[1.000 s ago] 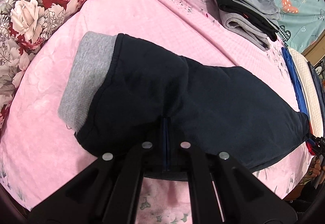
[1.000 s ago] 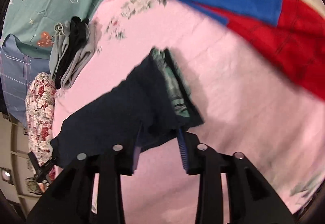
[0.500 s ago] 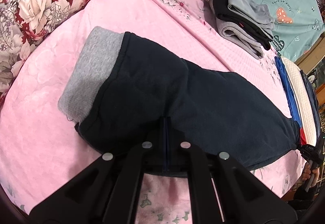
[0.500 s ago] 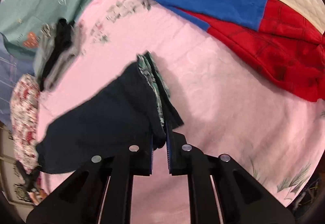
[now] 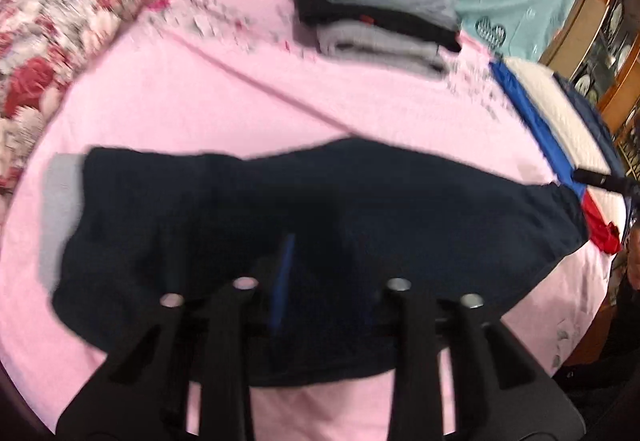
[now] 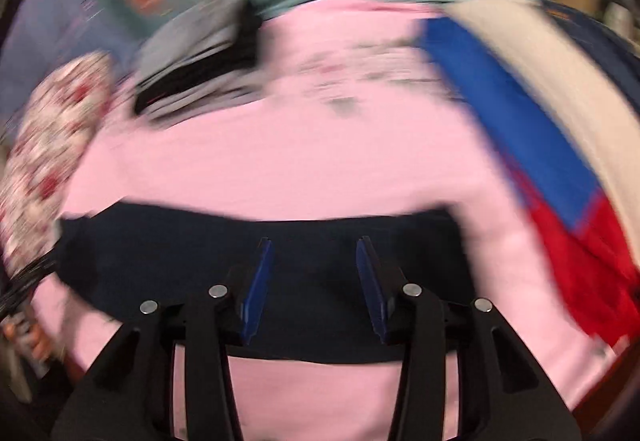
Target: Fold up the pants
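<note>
Pants (image 5: 320,209), dark navy, lie flat across the pink bed (image 5: 240,101). Left gripper (image 5: 320,265) fingers have just opened slightly, apparently gripping nothing, though blurred; right gripper (image 6: 316,265) fingers have just spread apart above the cloth.

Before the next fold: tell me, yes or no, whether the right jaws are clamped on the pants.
No, the right gripper stands open above the dark pants, its jaws spread apart.

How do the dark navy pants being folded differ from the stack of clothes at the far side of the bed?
The dark navy pants lie spread long and flat across the pink sheet; the stack of folded clothes is compact and layered. The pants are one dark garment with a grey band at one end; the stack alternates grey and black. Both rest on the sheet.
</note>
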Demonstrator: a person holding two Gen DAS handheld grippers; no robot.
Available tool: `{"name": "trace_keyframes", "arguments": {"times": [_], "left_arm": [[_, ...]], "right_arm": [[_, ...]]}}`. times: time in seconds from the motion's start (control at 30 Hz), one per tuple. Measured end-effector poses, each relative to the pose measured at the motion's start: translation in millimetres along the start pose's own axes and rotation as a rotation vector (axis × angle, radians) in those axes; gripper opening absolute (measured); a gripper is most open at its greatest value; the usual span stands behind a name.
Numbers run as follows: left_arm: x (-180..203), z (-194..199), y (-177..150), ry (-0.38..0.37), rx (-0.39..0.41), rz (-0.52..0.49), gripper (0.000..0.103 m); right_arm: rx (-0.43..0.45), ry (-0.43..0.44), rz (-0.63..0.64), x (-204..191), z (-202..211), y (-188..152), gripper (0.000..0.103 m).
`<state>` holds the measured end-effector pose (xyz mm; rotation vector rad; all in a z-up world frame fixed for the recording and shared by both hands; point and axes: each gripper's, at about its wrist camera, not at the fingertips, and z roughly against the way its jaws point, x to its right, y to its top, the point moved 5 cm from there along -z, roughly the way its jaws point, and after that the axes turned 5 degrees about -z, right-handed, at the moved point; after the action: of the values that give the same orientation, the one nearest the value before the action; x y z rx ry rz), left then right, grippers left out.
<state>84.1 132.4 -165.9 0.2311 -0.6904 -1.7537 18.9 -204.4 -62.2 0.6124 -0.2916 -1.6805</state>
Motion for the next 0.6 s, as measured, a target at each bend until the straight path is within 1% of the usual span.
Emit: {"name": "trace_keyframes", "arguments": {"times": [0.03,0.07,0.1,0.13,0.17,0.23,0.3,0.33,0.4,0.47,0.53,0.6], "left_arm": [[-2,-16,-6,-0.009,-0.053,0.021,0.012],[-5,-21,-11,-0.012,-0.042,0.043,0.011],[-4,-19,-13,-0.012,-0.026,0.043,0.011],[-2,-14,-17,-0.003,-0.019,0.026,0.011],[-1,-12,-19,0.0,-0.017,0.019,0.011],[-1,-6,-26,-0.009,0.005,0.033,0.011],[-3,-3,-31,-0.029,0.025,0.033,0.011],[-5,-3,-31,-0.047,0.023,0.044,0.011],[-7,-4,-30,-0.073,0.019,0.056,0.011],[-6,-6,-30,-0.087,0.019,0.058,0.011],[-6,-5,-31,-0.093,0.021,0.055,0.011],[-5,-5,-31,-0.094,0.022,0.054,0.011]], "right_arm": [[-0.037,0.057,0.04,-24,-12,5,0.044],[-0.097,0.147,0.113,-67,-33,11,0.044],[-0.127,0.177,0.162,-93,-47,14,0.044],[-0.155,0.188,0.227,-124,-65,19,0.044],[-0.171,0.19,0.267,-143,-77,23,0.044],[-0.225,0.206,0.351,-190,-111,33,0.044],[-0.26,0.201,0.385,-220,-138,40,0.044],[-0.266,0.184,0.41,-234,-153,45,0.044],[-0.267,0.145,0.453,-250,-176,48,0.044],[-0.283,0.113,0.463,-258,-195,48,0.044],[-0.302,0.075,0.472,-257,-203,42,0.044],[-0.31,0.069,0.49,-254,-199,29,0.044]]}}
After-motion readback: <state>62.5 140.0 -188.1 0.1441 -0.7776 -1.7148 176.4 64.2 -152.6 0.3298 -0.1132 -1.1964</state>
